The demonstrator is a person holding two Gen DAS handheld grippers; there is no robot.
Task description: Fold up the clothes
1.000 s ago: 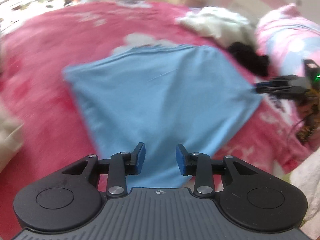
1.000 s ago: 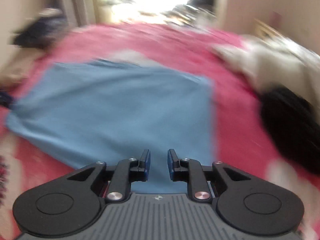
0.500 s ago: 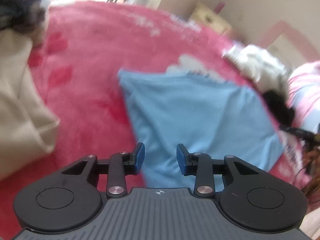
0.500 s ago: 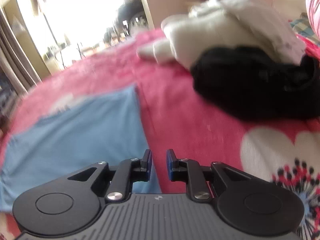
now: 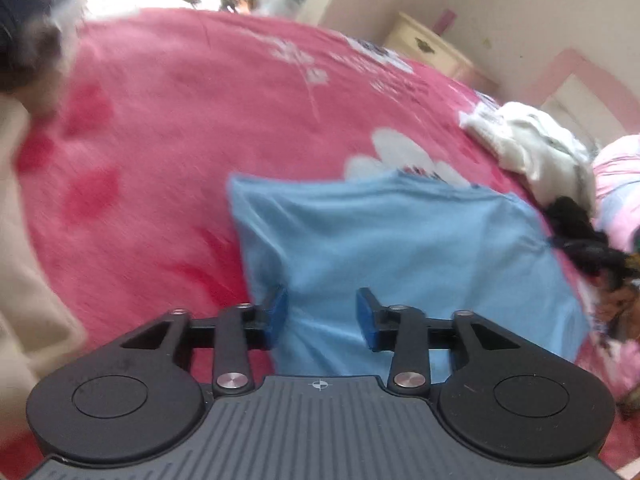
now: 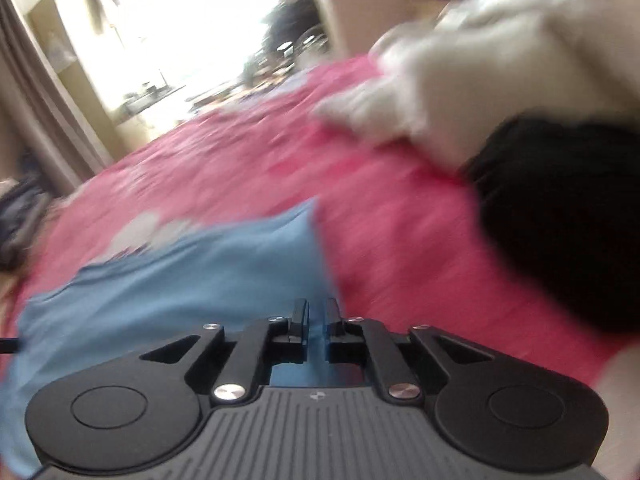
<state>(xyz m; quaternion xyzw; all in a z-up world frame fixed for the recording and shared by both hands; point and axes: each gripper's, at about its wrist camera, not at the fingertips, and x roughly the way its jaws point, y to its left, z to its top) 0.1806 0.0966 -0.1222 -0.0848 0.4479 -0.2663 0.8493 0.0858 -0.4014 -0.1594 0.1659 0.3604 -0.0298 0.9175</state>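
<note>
The light-blue folded cotton garment [image 5: 400,264] lies flat on the bed, on a pink plush blanket with white flower prints [image 5: 192,128].

Left hand-held gripper [image 5: 322,314]: positioned above the near left corner of the garment. Its jaws are opening; the blue pads [image 5: 277,312] stand clearly apart, with blue fabric visible through the gap. The pads press on nothing.

Right hand-held gripper [image 6: 317,316]: positioned over the near right edge of the garment [image 6: 200,280]. Its jaws are closing and only a narrow slit remains between the fingers. Blue fabric appears in that slit, but motion blur prevents confirming whether the pads touch it.

A crumpled white cloth pile [image 5: 532,148] lies at the far right of the bed, with a black fabric bundle [image 6: 560,216] just beside it and near the right edge of the garment. A beige cloth [image 5: 24,280] lies at the left margin of the left wrist view. A cream bedside cabinet [image 5: 428,46] stands against the wall beyond the bed.
</note>
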